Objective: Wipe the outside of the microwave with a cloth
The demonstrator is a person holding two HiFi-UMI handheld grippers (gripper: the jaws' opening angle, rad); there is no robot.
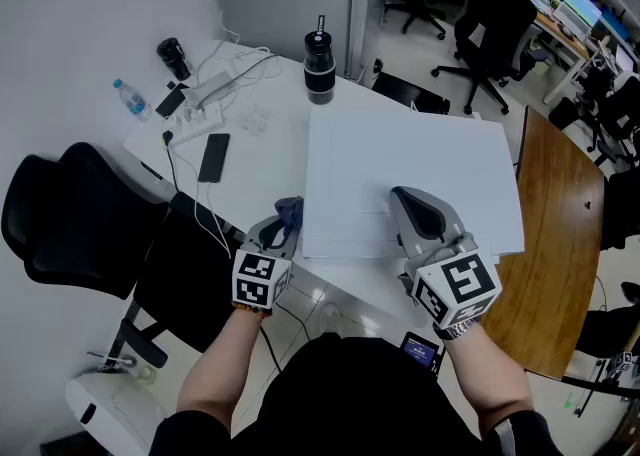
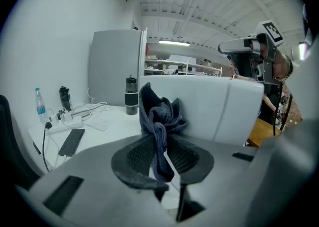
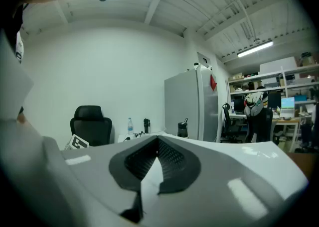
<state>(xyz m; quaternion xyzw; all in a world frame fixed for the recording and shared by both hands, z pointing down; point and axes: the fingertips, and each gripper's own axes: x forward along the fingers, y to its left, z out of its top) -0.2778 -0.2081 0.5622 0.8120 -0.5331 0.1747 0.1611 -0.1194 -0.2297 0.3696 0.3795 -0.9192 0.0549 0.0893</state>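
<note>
Clamping the cloth [image 2: 159, 116] in your left gripper [image 1: 281, 228] at the microwave's [image 1: 440, 149] left side, your right gripper [image 1: 405, 200] hangs over its top, jaws clenched, empty.

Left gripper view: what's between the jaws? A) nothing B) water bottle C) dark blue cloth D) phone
C. The left gripper has its jaws closed on the dark blue cloth, which bunches up above them in front of the white microwave.
</note>
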